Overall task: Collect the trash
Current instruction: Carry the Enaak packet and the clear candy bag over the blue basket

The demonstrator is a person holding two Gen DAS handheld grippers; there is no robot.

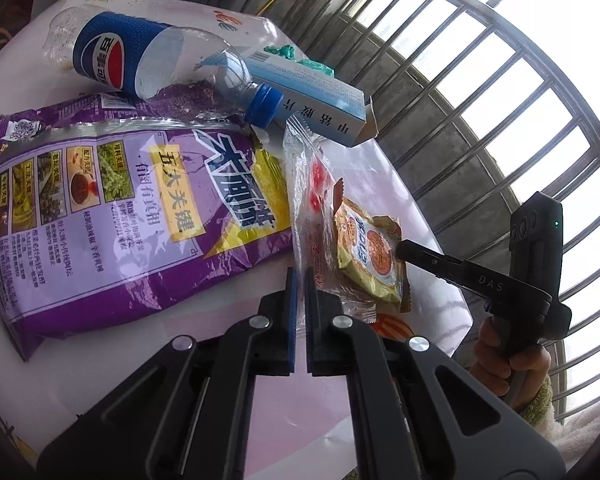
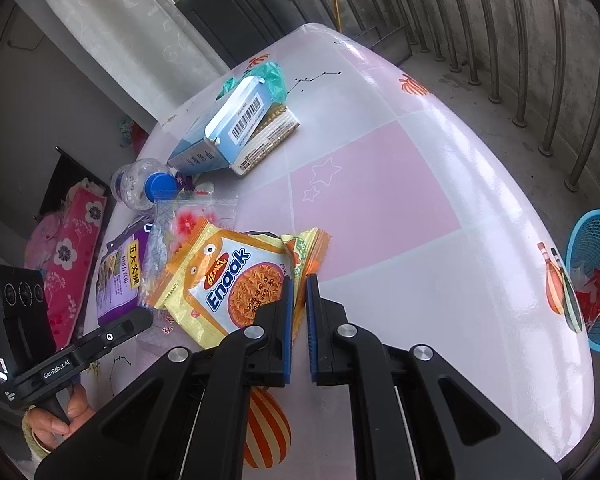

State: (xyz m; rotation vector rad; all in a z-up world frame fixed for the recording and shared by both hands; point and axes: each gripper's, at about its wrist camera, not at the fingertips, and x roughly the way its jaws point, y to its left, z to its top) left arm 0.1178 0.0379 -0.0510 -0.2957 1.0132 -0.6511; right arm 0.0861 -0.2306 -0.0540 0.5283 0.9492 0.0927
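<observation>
The wrappers (image 2: 220, 276) lie heaped mid-frame; the right gripper (image 2: 299, 280) pinches the noodle packet's edge for lifting, and the left gripper (image 1: 301, 274) nips the clear wrapper (image 1: 312, 200).

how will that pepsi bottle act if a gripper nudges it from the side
The Pepsi bottle lies on its side on the table, so it would probably roll. It looks nearly empty, so it is likely light and quick to skid. Its clear thin wall may dent under a squeeze; the blue cap seems the stiffer spot.
</observation>
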